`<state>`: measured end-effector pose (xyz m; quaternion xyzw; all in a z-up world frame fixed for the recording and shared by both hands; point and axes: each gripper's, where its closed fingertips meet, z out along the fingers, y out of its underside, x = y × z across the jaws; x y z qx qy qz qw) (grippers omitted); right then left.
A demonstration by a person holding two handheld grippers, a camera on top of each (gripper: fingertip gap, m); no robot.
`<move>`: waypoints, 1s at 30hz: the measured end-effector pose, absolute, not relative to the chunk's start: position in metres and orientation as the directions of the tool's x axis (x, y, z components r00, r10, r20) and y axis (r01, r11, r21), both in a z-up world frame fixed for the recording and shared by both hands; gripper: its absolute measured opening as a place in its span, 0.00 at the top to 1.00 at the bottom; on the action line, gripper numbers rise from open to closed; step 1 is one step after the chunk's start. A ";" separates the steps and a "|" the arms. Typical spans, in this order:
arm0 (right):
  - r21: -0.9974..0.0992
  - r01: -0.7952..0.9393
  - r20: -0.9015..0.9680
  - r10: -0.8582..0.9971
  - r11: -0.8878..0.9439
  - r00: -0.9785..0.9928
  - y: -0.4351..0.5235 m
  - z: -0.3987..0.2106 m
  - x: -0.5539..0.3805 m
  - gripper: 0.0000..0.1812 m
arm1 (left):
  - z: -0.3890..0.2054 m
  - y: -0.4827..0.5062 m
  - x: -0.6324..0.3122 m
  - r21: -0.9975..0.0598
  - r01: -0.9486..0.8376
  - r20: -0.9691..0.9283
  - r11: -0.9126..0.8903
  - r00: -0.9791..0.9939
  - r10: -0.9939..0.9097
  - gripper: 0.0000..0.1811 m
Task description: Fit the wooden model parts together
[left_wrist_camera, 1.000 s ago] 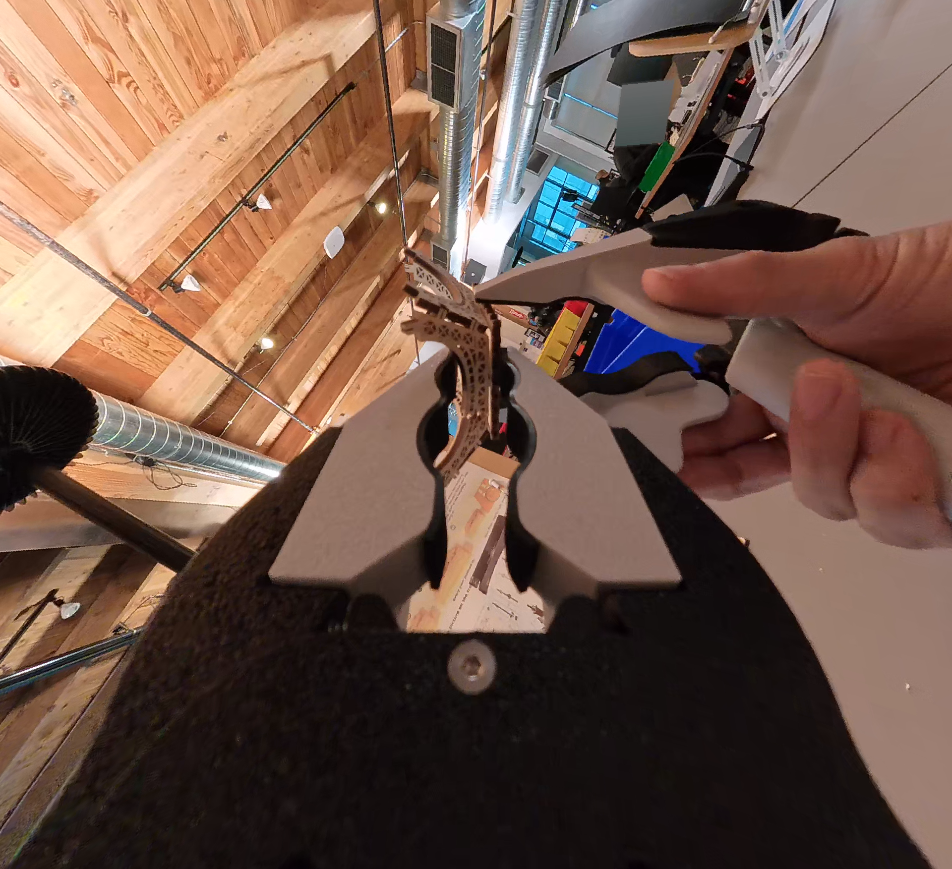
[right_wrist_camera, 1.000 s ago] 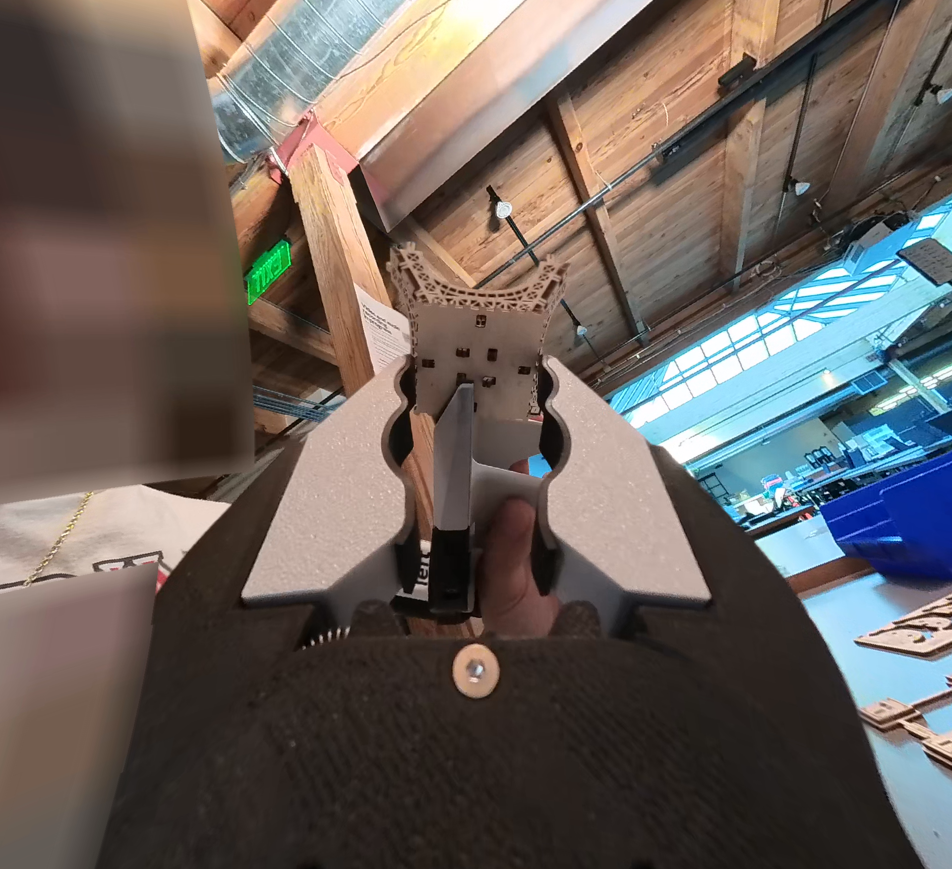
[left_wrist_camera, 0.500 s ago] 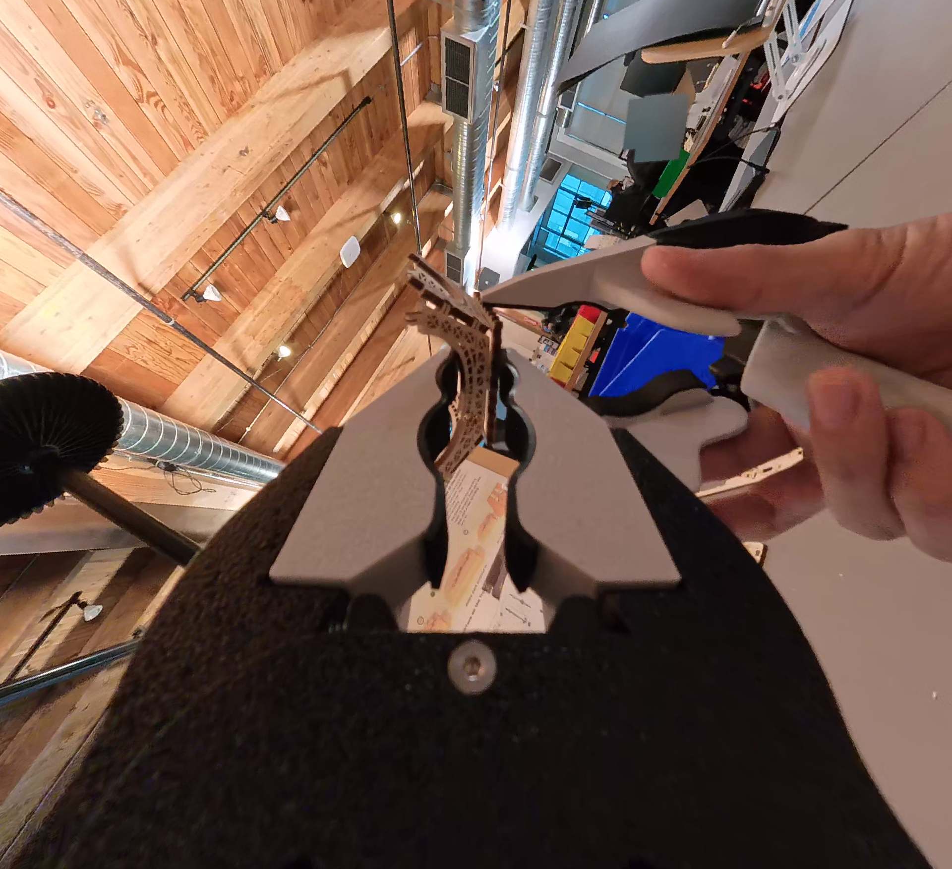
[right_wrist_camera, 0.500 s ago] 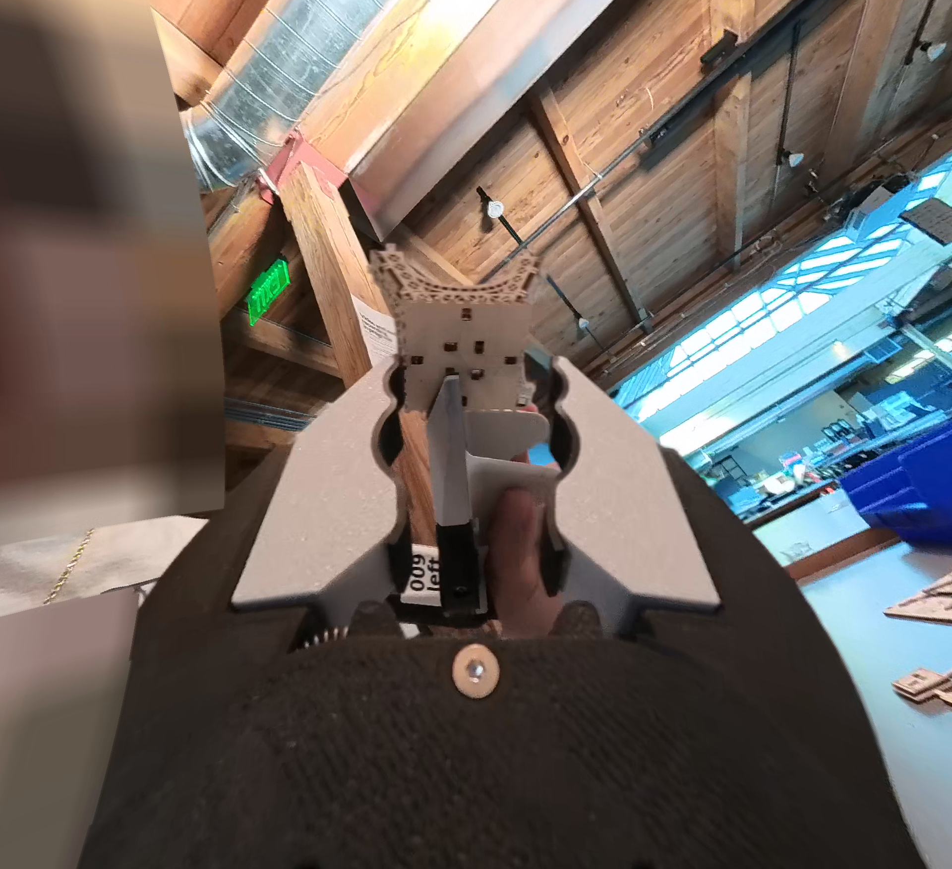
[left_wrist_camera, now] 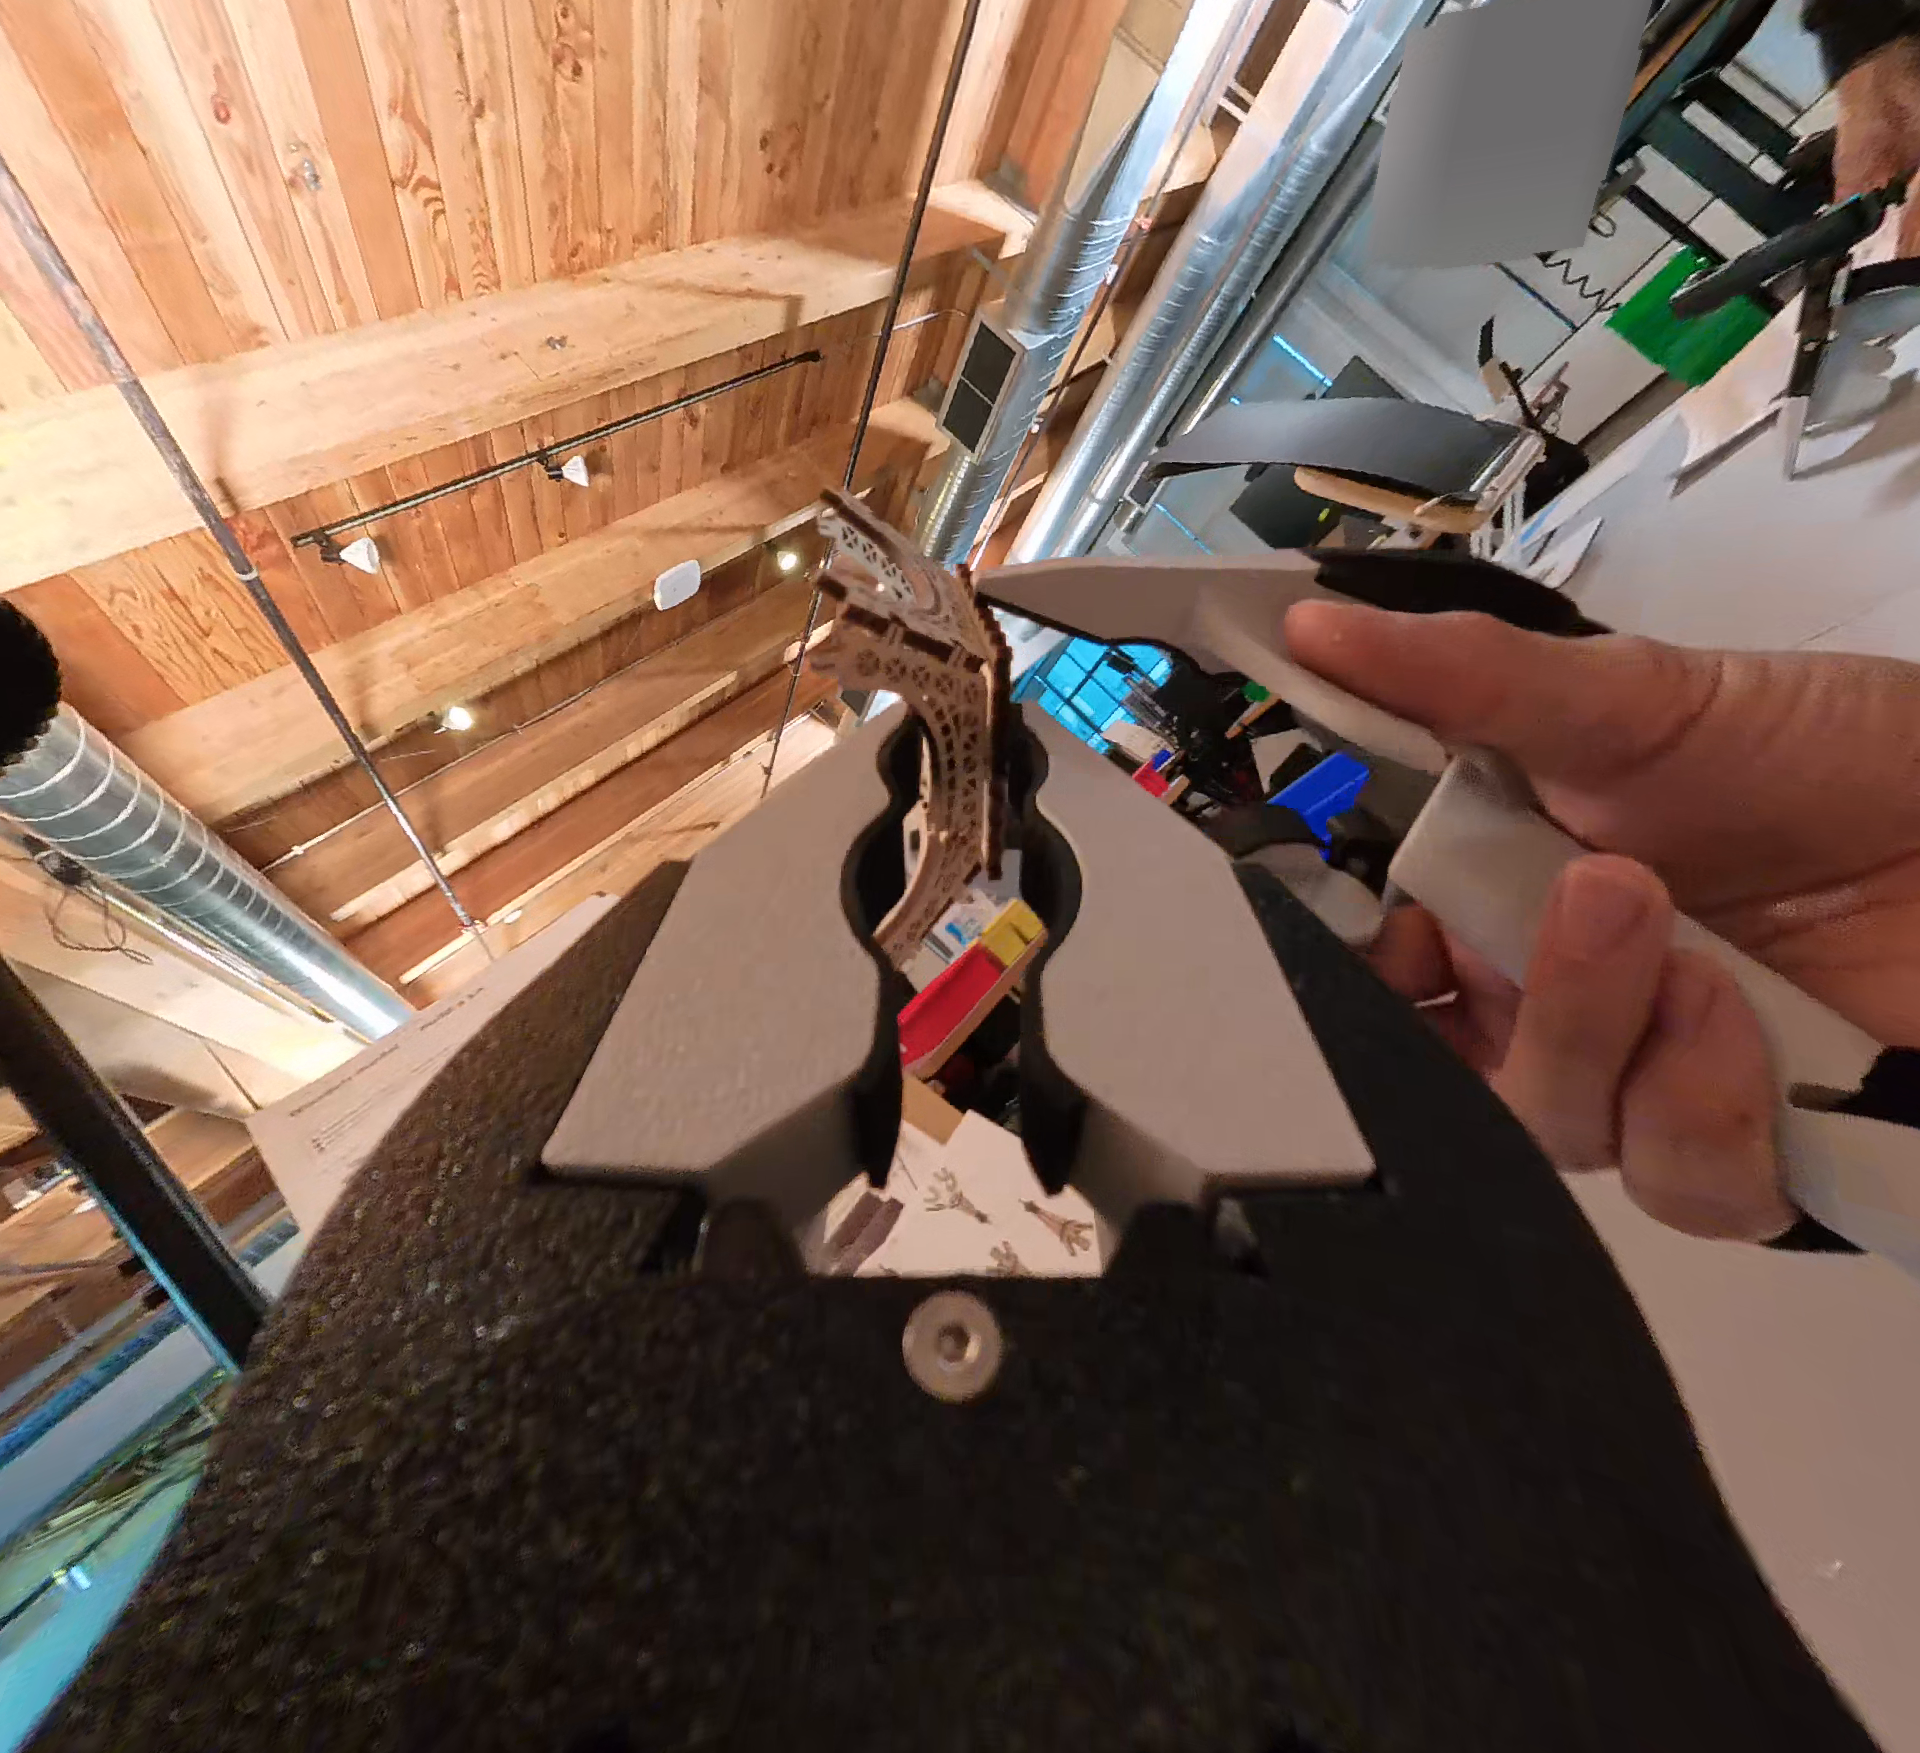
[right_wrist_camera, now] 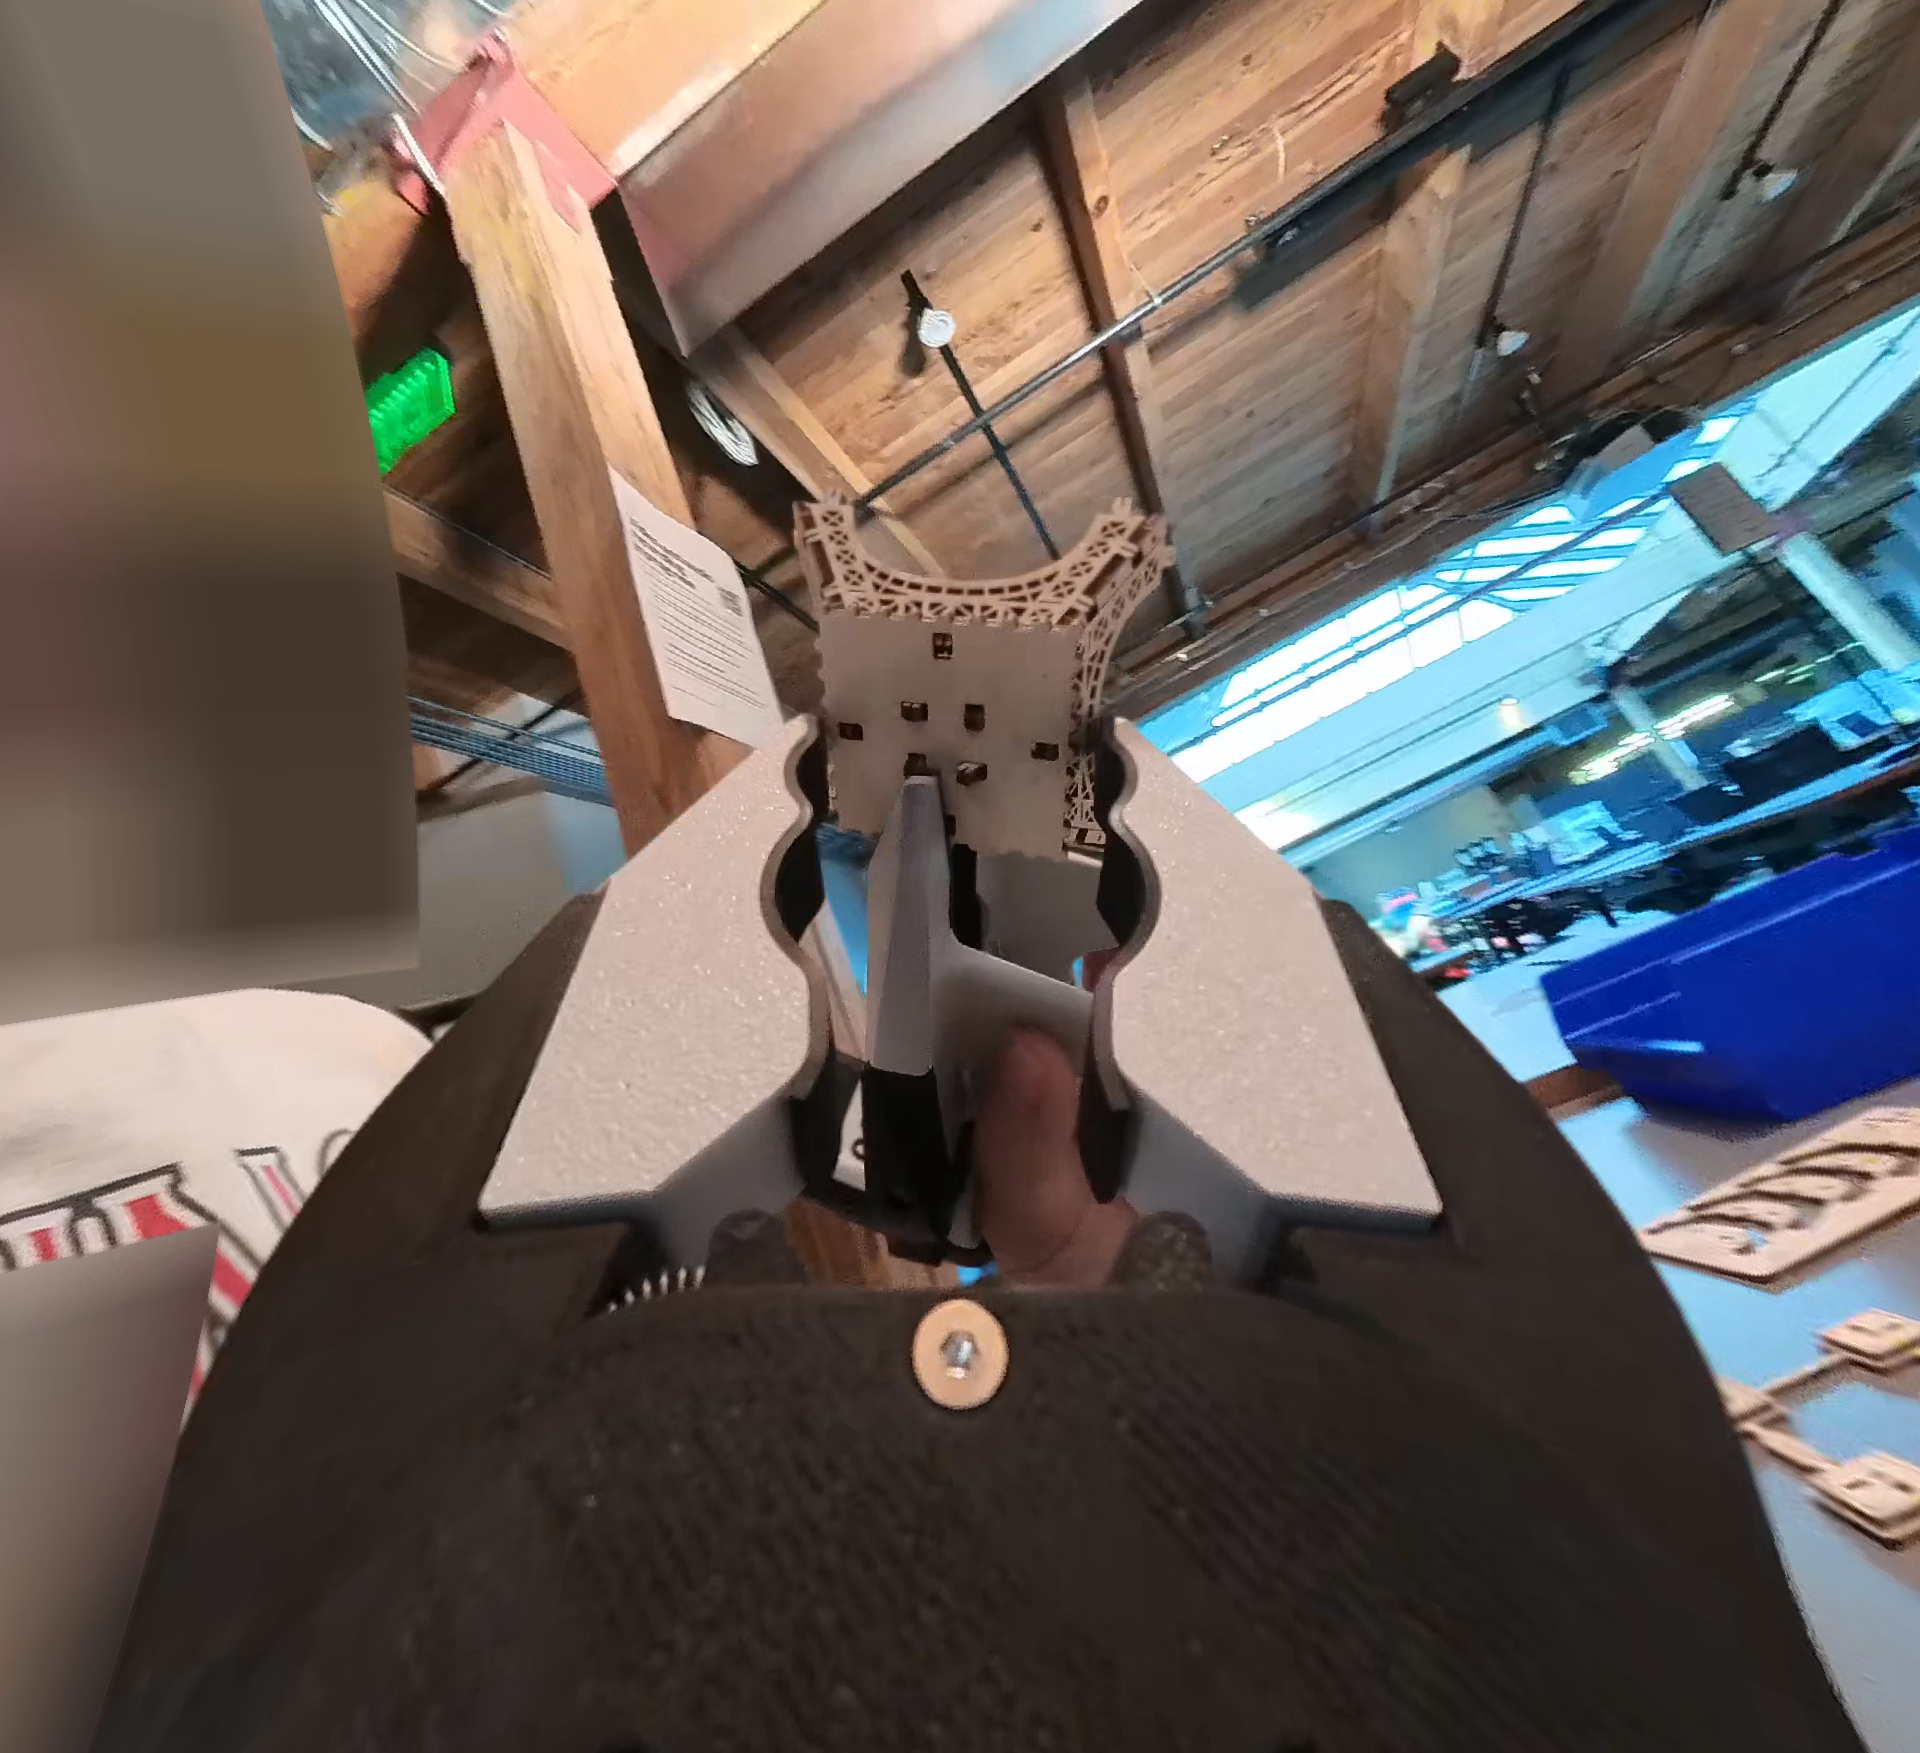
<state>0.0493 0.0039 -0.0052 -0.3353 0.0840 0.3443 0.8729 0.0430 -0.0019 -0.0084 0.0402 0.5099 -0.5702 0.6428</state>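
Left wrist view, lower left: black textured body of the left gripper (left_wrist_camera: 951,773), grey fingers pointing up toward a plank ceiling. Its jaws are clamped on the pale laser-cut wooden lattice model (left_wrist_camera: 920,664), frame centre; the curved leg runs down between the fingers and the top stands clear above the tips. To the right, the right gripper's grey upper finger touches the model's upper right edge, with a hand (left_wrist_camera: 1662,882) wrapped round that handle at right centre.

Right wrist view, centre: the right gripper (right_wrist_camera: 961,753) sits either side of the model's flat plate with small square slots (right_wrist_camera: 945,737). The left finger stands off the plate edge, and contact on the right is hidden by the lattice leg, so I cannot tell whether it grips. More flat wooden sheet parts (right_wrist_camera: 1808,1194) lie on the table at lower right, beside a blue bin (right_wrist_camera: 1756,1007).

Handling, as a judgement: thin, light, stiff in plane, brittle at the fretwork. Hold on solid plate or thick leg sections, never on the lace edge, and press tabs straight in without twisting.

Versus 0.5 s ago: the left wrist view has swung, the ceiling has rotated and a far workbench now shows at upper right. The model stays clamped the same way. The right wrist view is slightly blurred.
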 end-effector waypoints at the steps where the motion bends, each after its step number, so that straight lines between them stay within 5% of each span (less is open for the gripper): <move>1: -0.544 -0.633 -0.370 0.520 0.551 0.770 0.004 -0.004 0.049 0.73 | -0.008 -0.001 0.043 -0.520 0.775 -0.705 0.358 -0.154 -0.692 0.93; 6: -0.577 -0.564 -0.356 0.440 0.591 0.825 -0.001 -0.002 0.053 0.75 | -0.008 -0.006 0.045 -0.391 0.771 -0.781 0.503 0.011 -0.624 0.94; 30: -0.547 -0.625 -0.392 0.489 0.557 0.779 -0.002 -0.010 0.063 0.74 | -0.018 -0.013 0.061 -0.439 0.749 -0.811 0.496 -0.093 -0.578 0.94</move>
